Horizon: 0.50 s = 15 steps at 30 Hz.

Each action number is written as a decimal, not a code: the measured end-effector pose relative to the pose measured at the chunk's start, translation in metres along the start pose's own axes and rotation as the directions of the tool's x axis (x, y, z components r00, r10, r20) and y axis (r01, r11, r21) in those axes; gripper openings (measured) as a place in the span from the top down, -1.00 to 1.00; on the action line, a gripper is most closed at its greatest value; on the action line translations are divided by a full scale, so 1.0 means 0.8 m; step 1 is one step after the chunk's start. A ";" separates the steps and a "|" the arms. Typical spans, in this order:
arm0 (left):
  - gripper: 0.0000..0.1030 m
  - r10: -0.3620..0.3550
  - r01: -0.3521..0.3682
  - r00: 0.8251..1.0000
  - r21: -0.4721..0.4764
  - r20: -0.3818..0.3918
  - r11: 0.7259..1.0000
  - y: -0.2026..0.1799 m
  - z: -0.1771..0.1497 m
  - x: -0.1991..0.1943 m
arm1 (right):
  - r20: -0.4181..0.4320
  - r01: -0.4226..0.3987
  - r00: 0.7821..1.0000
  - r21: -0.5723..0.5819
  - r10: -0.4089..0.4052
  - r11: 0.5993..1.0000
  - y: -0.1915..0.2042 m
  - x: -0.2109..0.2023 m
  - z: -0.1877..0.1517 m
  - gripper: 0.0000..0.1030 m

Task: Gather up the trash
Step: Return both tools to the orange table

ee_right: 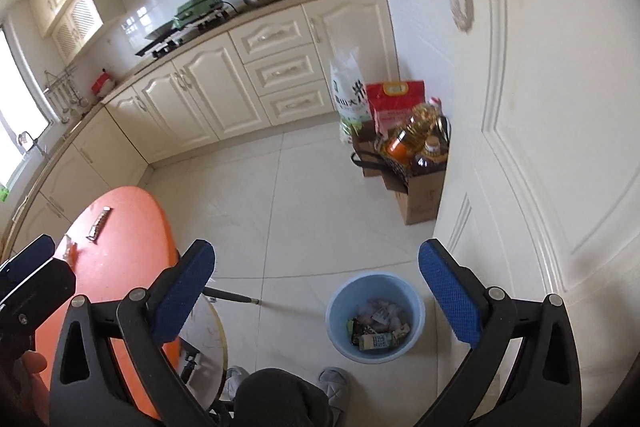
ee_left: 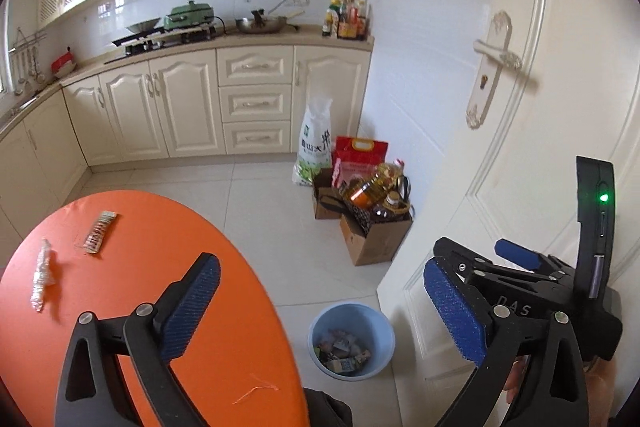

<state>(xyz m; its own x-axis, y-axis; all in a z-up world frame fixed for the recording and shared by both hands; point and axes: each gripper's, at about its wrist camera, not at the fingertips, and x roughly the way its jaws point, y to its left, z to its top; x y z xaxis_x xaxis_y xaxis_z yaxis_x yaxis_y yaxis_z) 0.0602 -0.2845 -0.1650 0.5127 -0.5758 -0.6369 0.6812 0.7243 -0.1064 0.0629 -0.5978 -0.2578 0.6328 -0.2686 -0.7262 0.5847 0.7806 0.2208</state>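
My left gripper [ee_left: 324,307] is open and holds nothing; it hangs over the edge of the orange table [ee_left: 160,227]. On the table lie a crumpled clear plastic wrapper [ee_left: 42,273], a striped snack wrapper [ee_left: 98,231] and a thin orange strip [ee_left: 256,393]. A light blue bin [ee_left: 360,311] with several bits of packaging inside stands on the floor below. My right gripper [ee_right: 316,297] is open and empty above the bin [ee_right: 360,287]. The striped wrapper [ee_right: 99,223] shows far left in the right wrist view.
A white door [ee_left: 520,107] stands close on the right. Cardboard boxes with oil bottles [ee_left: 372,203] and rice bags [ee_left: 316,143] sit by the wall. Cream cabinets [ee_left: 180,107] line the back. The person's knee [ee_right: 280,399] and slippers [ee_right: 332,387] are below.
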 end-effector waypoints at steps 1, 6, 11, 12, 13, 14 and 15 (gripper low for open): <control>-0.97 0.017 -0.017 1.000 -0.009 0.023 1.000 0.011 -0.009 -0.023 | 0.022 -0.011 1.000 -0.024 0.012 1.000 0.018 -0.015 0.005 -1.00; -0.97 0.110 -0.102 0.987 -0.071 0.118 0.992 0.055 -0.054 -0.129 | 0.111 -0.068 0.990 -0.136 0.083 0.988 0.109 -0.077 0.015 -1.00; -0.98 0.215 -0.189 0.961 -0.157 0.174 0.969 0.095 -0.111 -0.228 | 0.165 -0.129 0.970 -0.262 0.177 0.956 0.205 -0.125 0.007 -1.00; -0.98 0.236 -0.205 0.954 -0.173 0.182 0.963 0.098 -0.122 -0.246 | 0.168 -0.139 0.967 -0.282 0.192 0.949 0.222 -0.132 0.003 -1.00; -0.98 0.260 -0.224 0.947 -0.191 0.190 0.956 0.105 -0.135 -0.264 | 0.170 -0.149 0.963 -0.309 0.209 0.939 0.243 -0.139 -0.002 -1.00; -0.98 0.284 -0.243 0.939 -0.209 0.196 0.947 0.110 -0.149 -0.279 | 0.172 -0.160 0.959 -0.328 0.225 0.931 0.256 -0.144 -0.007 -1.00; -0.98 0.307 -0.262 0.931 -0.225 0.198 0.938 0.115 -0.161 -0.295 | 0.172 -0.175 0.954 -0.350 0.247 0.920 0.272 -0.149 -0.012 -1.00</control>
<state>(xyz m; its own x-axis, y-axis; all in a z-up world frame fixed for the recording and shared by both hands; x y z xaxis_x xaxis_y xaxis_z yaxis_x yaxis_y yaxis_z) -0.0651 -0.0331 -0.1226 0.7903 -0.3885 -0.4739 0.3872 0.9160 -0.1052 0.1101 -0.3903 -0.1297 0.8351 -0.1607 -0.5261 0.2496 0.9629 0.1021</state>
